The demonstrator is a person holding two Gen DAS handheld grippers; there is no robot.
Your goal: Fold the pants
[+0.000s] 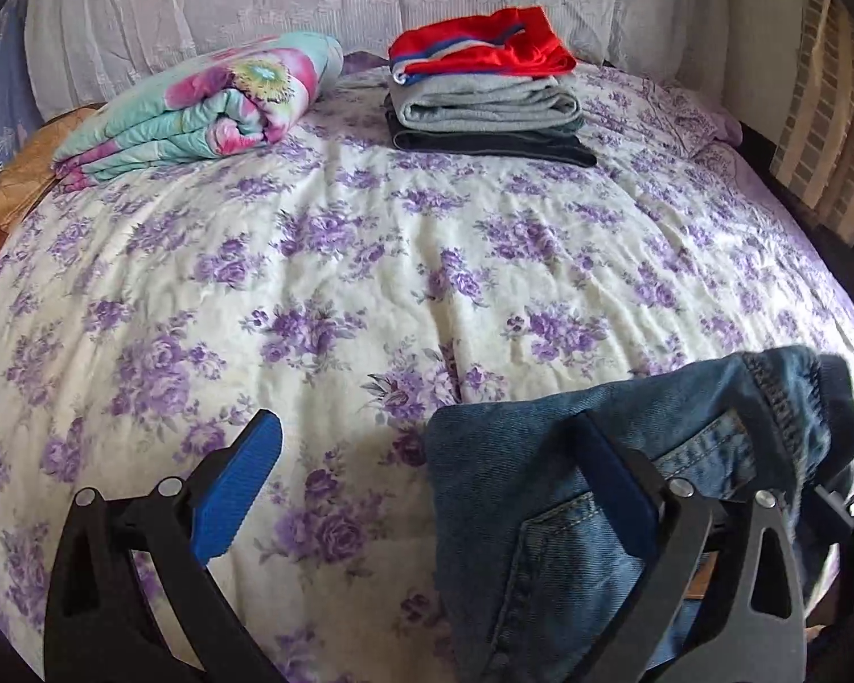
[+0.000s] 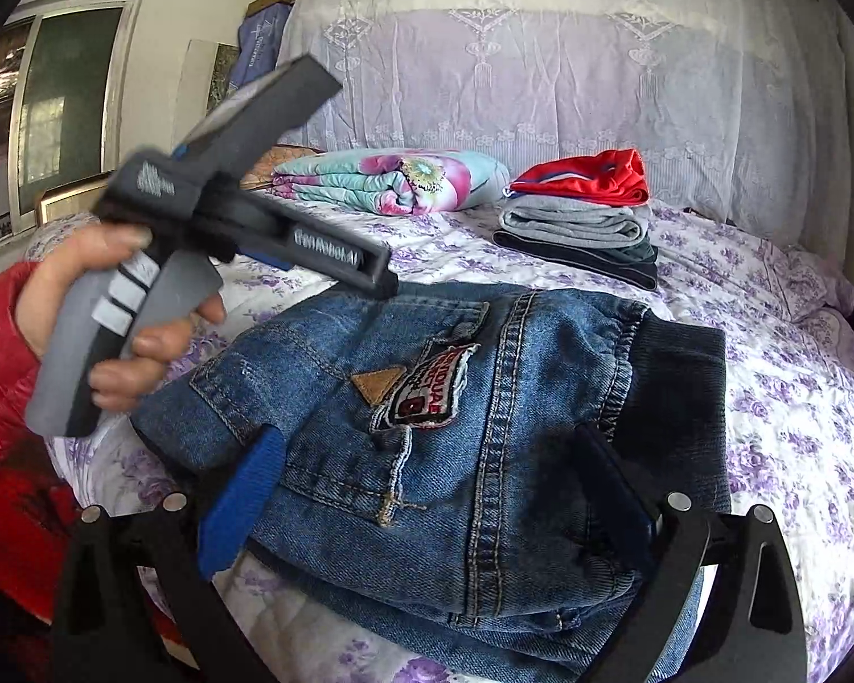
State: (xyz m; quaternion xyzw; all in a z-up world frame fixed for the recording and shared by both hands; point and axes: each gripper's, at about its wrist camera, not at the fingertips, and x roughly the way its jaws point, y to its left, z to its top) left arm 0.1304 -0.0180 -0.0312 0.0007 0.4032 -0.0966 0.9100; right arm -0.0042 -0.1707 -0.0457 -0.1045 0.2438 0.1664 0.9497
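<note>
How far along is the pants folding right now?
Three folded garments are already stacked at the back of the bed. The jeans look folded into a bundle in front, with both grippers, left and right, open. They likely still need moving onto the stack.

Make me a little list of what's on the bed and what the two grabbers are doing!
surface: bed with purple-flowered sheet
being folded: folded blue jeans, lying on the sheet
already stacked: pile of folded clothes, red garment on top
beside pile: folded flowery quilt
left gripper: fingers wide apart, holding nothing, jeans beside one finger
right gripper: fingers wide apart over the jeans, not pinching
left hand: grips the left gripper's handle
</note>
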